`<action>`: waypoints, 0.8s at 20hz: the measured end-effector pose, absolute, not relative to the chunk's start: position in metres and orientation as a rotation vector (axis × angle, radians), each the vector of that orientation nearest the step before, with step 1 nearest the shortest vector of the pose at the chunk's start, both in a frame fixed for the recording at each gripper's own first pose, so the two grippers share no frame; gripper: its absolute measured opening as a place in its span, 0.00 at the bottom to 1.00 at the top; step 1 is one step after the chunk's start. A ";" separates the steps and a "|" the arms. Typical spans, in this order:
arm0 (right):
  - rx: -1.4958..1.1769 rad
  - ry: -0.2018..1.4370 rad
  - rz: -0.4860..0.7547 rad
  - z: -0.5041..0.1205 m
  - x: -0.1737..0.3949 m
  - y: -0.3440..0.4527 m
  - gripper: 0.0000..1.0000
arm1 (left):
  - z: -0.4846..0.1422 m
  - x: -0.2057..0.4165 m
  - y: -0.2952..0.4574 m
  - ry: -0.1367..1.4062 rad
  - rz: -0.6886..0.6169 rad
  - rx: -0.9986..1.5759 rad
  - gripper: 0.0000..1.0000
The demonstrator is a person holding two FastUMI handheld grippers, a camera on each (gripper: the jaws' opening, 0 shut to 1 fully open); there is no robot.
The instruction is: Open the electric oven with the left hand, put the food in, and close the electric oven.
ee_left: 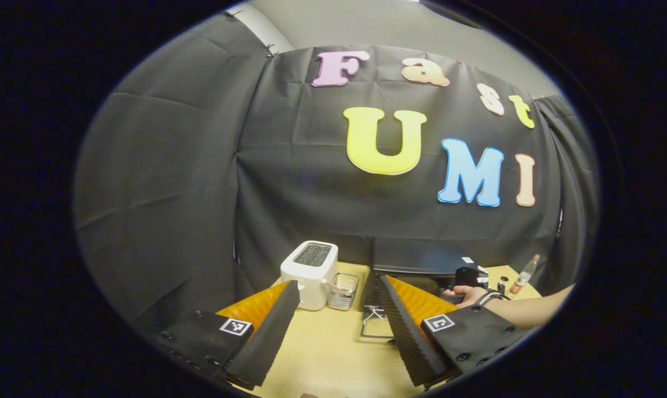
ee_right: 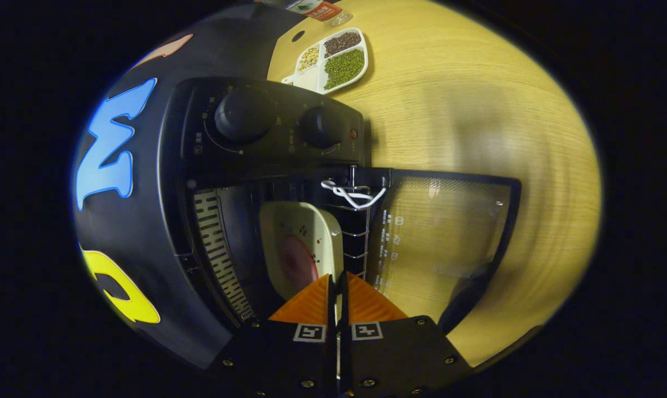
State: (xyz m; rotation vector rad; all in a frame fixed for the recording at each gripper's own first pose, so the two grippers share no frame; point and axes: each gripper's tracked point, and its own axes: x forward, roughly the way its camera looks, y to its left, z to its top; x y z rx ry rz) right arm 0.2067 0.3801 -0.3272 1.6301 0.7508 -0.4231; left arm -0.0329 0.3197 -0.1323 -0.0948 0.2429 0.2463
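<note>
The left tool (ee_left: 337, 326) hung above the pale wooden table (ee_left: 322, 354) with its two fingers spread wide apart, holding nothing. Beyond it stood a white two-slot toaster (ee_left: 311, 273), with a small wire-mesh basket (ee_left: 343, 291) just beside it. Farther right sat the black electric oven (ee_left: 421, 260), its door dropped open toward the table. A person's hand (ee_left: 468, 294) was at the oven's mouth, holding the other tool (ee_left: 471, 276), and a small clear bottle with a red label (ee_left: 524, 275) stood near the far edge of the table.

In the right gripper view, the right tool (ee_right: 337, 298) had its fingers pressed nearly together, pinching the rim of a cream-coloured square plate (ee_right: 300, 243) that carried a round reddish-brown piece of food (ee_right: 297, 262). The plate was inside the oven's cavity, resting by the wire rack (ee_right: 355, 232). The glass oven door (ee_right: 444, 232) lay open and flat over the table. Two round black knobs (ee_right: 245, 113) sat on the oven's control panel. Beyond the oven, a white divided tray of green, dark and pale beans (ee_right: 333, 61) rested on the table.
</note>
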 end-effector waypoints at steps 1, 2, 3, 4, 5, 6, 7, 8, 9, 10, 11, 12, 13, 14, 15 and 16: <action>1.652 0.730 -0.415 -0.327 0.217 0.385 0.04 | -0.132 -0.035 0.323 0.245 0.257 -0.093 0.97; 1.657 0.716 -0.412 -0.326 0.224 0.387 0.04 | -0.132 -0.036 0.326 0.246 0.268 -0.093 1.00; 1.644 0.705 -0.402 -0.328 0.232 0.389 0.04 | -0.132 -0.037 0.328 0.249 0.273 -0.093 0.97; 1.635 0.695 -0.394 -0.327 0.237 0.388 0.04 | -0.131 -0.038 0.328 0.250 0.275 -0.092 0.95; 1.632 0.692 -0.387 -0.327 0.242 0.388 0.05 | -0.130 -0.038 0.327 0.250 0.274 -0.088 0.92; 1.630 0.697 -0.367 -0.327 0.246 0.390 0.05 | -0.129 -0.037 0.325 0.251 0.270 -0.084 0.92; 1.623 0.708 -0.348 -0.324 0.243 0.388 0.06 | -0.129 -0.035 0.323 0.254 0.265 -0.081 0.92; 1.608 0.714 -0.337 -0.323 0.240 0.385 0.07 | -0.131 -0.031 0.320 0.255 0.257 -0.080 0.92; 1.595 0.719 -0.329 -0.323 0.239 0.383 0.09 | -0.129 -0.027 0.315 0.254 0.247 -0.082 0.92; 1.576 0.726 -0.309 -0.322 0.237 0.382 0.11 | -0.128 -0.022 0.309 0.251 0.234 -0.082 0.97; 1.554 0.738 -0.277 -0.320 0.232 0.380 0.22 | -0.125 -0.017 0.302 0.245 0.219 -0.079 1.00; 1.509 0.768 -0.244 -0.321 0.228 0.379 0.25 | -0.123 -0.013 0.296 0.240 0.203 -0.075 1.00; 1.448 0.799 -0.211 -0.320 0.217 0.376 0.36 | -0.122 -0.008 0.289 0.236 0.190 -0.071 0.92; 1.386 0.818 -0.184 -0.320 0.207 0.370 0.36 | -0.120 -0.003 0.282 0.232 0.175 -0.072 1.00; 1.322 0.836 -0.165 -0.315 0.193 0.364 0.39 | -0.118 0.002 0.274 0.228 0.159 -0.075 0.97; 1.259 0.851 -0.146 -0.314 0.183 0.355 0.39 | -0.118 0.007 0.266 0.226 0.143 -0.077 0.99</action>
